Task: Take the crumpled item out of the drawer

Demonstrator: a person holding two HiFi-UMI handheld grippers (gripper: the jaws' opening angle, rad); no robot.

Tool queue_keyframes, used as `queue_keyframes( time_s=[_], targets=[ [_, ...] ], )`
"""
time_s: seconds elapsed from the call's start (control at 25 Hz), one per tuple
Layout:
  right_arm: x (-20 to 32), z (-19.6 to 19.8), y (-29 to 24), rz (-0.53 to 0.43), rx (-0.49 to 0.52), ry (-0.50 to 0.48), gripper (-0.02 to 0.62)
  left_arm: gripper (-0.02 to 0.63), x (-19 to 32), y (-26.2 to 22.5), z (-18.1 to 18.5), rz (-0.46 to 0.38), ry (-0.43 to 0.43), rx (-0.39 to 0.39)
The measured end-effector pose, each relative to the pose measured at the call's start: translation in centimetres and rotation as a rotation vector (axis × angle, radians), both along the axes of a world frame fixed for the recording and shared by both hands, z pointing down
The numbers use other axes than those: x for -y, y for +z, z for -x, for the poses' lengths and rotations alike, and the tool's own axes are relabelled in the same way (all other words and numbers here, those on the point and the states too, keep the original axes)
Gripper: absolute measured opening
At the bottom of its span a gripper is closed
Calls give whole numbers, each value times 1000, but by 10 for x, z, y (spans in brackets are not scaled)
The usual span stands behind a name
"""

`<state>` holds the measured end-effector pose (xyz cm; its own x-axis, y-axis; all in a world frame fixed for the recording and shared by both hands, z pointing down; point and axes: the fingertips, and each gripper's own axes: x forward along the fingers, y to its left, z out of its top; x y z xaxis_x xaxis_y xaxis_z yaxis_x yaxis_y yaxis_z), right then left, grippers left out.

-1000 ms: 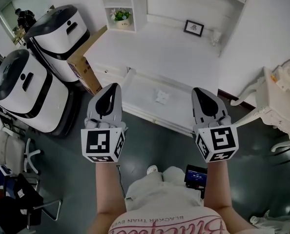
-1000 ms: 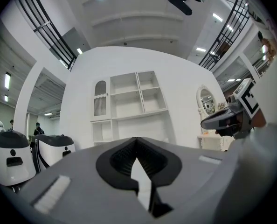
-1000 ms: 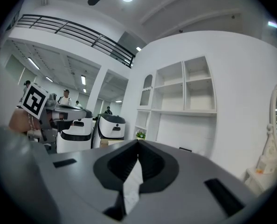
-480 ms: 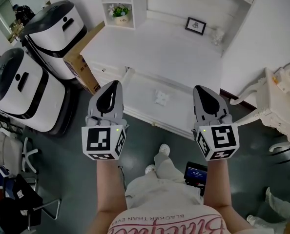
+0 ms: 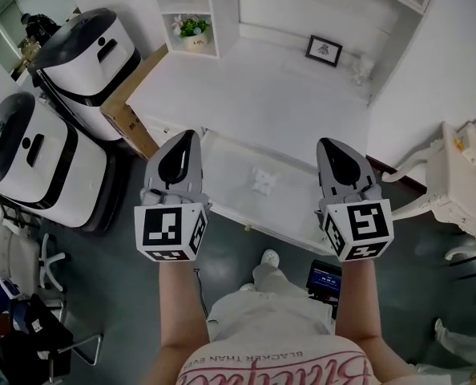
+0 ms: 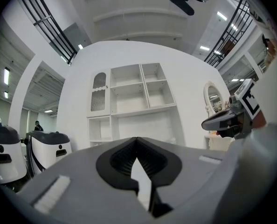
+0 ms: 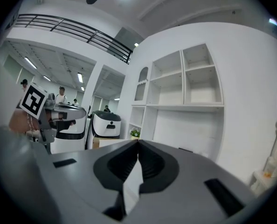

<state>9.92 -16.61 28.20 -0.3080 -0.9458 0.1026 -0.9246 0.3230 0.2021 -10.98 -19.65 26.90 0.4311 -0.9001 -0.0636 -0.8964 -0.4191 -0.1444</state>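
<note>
Approach step: left hand-held gripper (image 5: 187, 137) and right hand-held gripper (image 5: 328, 143), jaws together and empty, hover above the drawer (image 5: 228, 160); next, 1 should open over its crumpled item (image 5: 262, 180).

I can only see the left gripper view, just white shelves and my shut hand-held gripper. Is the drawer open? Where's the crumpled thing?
Observer: Yes. The head view shows the drawer pulled out below the desk top, with the crumpled item lying inside it.
Operator: Is my other one holding anything?
Observer: No. The right gripper view shows the right hand-held gripper with its jaws together and nothing between them.
Operator: Am I touching the crumpled thing?
Observer: No. In the head view it lies free between the left hand-held gripper and the right one, apart from both.
</note>
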Motion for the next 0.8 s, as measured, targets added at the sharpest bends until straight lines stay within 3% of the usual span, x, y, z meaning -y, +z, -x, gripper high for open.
queue_keyframes(
  time_s=[0.48,0.6,0.72,0.8],
  targets=[
    [71,-24,12,57,55,-56,21,6,58,2,-20,11,-56,-1],
    [80,-25,12,58,81,-100,201,6,63,2,-24,12,-69,0],
    [88,-26,10,47,115,-119,297,6,68,4,-26,19,-82,7],
    [92,-27,12,51,137,-118,311,5,70,6,-27,22,-82,17]
  ],
)
